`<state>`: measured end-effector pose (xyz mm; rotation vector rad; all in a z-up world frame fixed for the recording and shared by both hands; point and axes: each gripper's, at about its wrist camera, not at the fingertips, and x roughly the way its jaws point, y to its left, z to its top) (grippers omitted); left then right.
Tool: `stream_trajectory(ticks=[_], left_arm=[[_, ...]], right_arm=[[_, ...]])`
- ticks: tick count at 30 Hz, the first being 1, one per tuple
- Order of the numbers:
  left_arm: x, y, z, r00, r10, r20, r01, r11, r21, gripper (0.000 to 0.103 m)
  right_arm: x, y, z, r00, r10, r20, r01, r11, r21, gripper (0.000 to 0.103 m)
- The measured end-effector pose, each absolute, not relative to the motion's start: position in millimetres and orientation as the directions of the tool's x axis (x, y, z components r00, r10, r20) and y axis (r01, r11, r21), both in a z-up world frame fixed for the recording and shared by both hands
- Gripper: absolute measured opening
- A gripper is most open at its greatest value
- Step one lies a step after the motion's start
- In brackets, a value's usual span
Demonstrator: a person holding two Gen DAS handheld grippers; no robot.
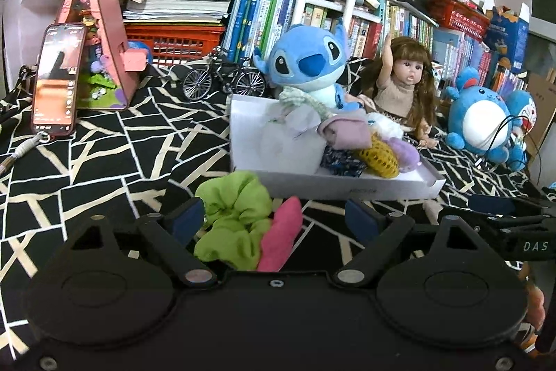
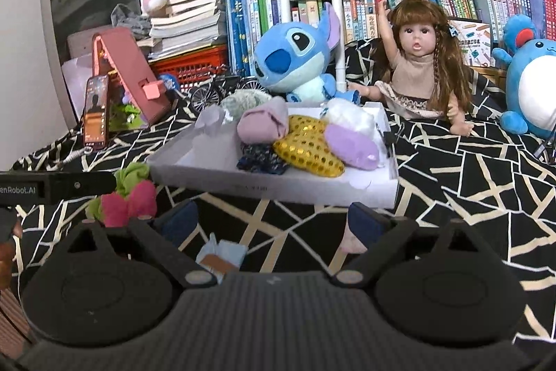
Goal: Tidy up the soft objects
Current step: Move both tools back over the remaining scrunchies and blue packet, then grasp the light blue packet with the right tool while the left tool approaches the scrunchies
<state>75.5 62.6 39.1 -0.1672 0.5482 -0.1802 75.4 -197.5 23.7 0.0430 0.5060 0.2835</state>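
A white shallow box (image 1: 347,188) (image 2: 278,188) on the black patterned cloth holds several soft items: a mauve cloth (image 2: 264,124), a gold sequin heart (image 2: 309,150), a purple plush (image 2: 351,146), a white fluffy piece (image 2: 347,115) and a dark blue scrunchie (image 2: 260,160). My left gripper (image 1: 276,219) is open; a green scrunchie (image 1: 236,214) and a pink soft piece (image 1: 281,239) lie between its fingers, also in the right wrist view (image 2: 130,199). My right gripper (image 2: 274,219) is open over the cloth, a light blue item (image 2: 222,254) under it.
A Stitch plush (image 1: 305,65), a doll (image 1: 406,82) and a blue round plush (image 1: 483,124) sit behind the box. A phone (image 1: 57,77) leans on a pink case (image 1: 100,37) at left. A toy bicycle (image 1: 222,79), book stacks and red baskets (image 1: 173,42) line the back.
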Motion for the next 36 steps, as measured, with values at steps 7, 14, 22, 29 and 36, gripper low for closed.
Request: stream_trajectory(ticks=[7,14,22,29,36], left_arm=[[63.9,67.9,29.6,0.84,-0.185,-0.511,0.102,0.977,-0.186,0.088],[56.8,69.3,21.5,0.834,-0.169,-0.525,0.097,0.982,-0.161,0.088],[60.8,72.0,17.0,0.822,-0.178,-0.54,0.078,0.976,-0.202,0.077],[56.4,65.6,19.4,0.821,-0.208,-0.533,0.12,0.973,-0.195,0.039],[47.7,57.2,32.1,0.852,-0.231,-0.469,0.166,0.97,-0.177,0.032]], right_arm=[[67.1,-189.0,15.5,0.826,0.286,-0.486,-0.276,0.957,0.093,0.098],[60.1,-179.0,6.4,0.804,0.302,-0.512,-0.311,0.948,0.072,0.098],[54.5,-167.3,-1.3,0.787,0.314,-0.531,-0.344,0.938,0.045,0.097],[51.4,-156.9,-5.6,0.762,0.346,-0.547,-0.395,0.918,0.031,0.089],[48.3,-148.5,-5.7,0.753,0.366,-0.547,-0.427,0.904,0.019,0.081]])
